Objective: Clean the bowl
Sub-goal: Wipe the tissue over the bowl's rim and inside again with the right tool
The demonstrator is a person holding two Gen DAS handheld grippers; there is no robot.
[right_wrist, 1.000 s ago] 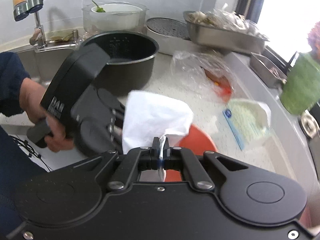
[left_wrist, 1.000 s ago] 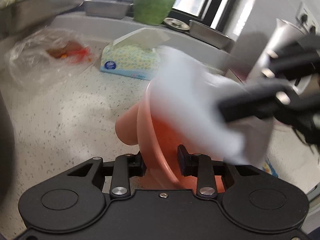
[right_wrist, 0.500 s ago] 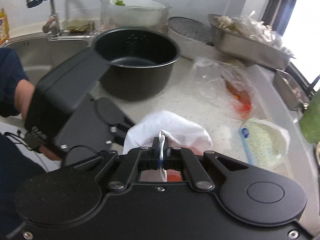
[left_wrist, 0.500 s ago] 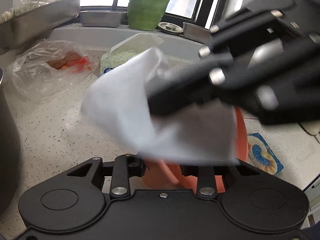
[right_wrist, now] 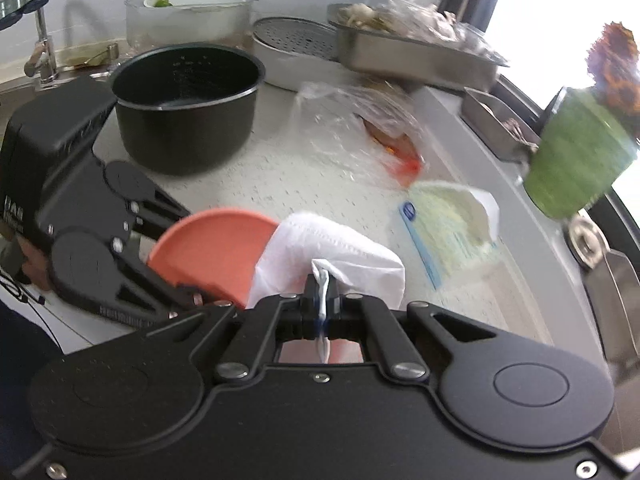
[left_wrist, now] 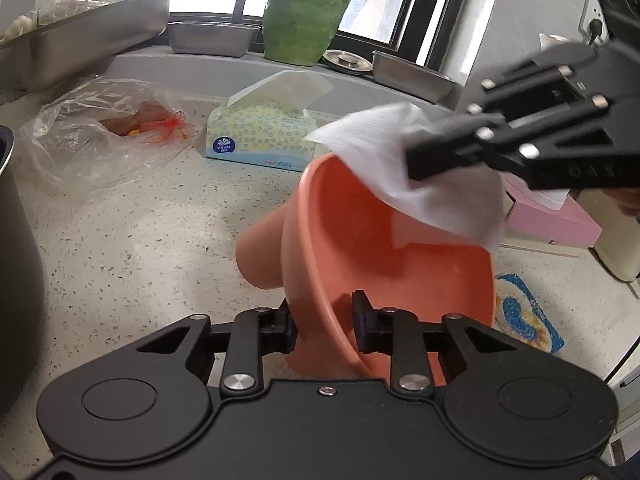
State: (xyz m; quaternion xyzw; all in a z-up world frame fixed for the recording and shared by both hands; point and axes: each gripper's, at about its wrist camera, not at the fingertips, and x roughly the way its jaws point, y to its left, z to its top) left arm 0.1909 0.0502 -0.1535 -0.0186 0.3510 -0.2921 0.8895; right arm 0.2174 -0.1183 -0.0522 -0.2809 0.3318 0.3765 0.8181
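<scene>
Two grippers at work over the speckled counter [left_wrist: 132, 240]. Left gripper [left_wrist: 325, 326] has the salmon bowl [left_wrist: 392, 264] by its rim, one finger [left_wrist: 286, 330] outside the wall, the other inside; jaws are closing on the rim, bowl tipped on its side with the foot pointing left, lifted off the counter. Right gripper [right_wrist: 322, 312] has its fingers pressed together, pinching a white tissue [right_wrist: 320, 252]; the tissue drapes over the bowl's upper rim and into its mouth. Just beyond the bowl lies a tissue box [left_wrist: 260, 136] with a sheet sticking up. Left of that, a crumpled clear plastic bag [left_wrist: 100, 132] with something red inside. Dark cooking pot [right_wrist: 186, 104] sits at the counter's far left. Farther back, a green flowerpot [left_wrist: 306, 8] and steel trays [left_wrist: 212, 36] line the windowsill.
</scene>
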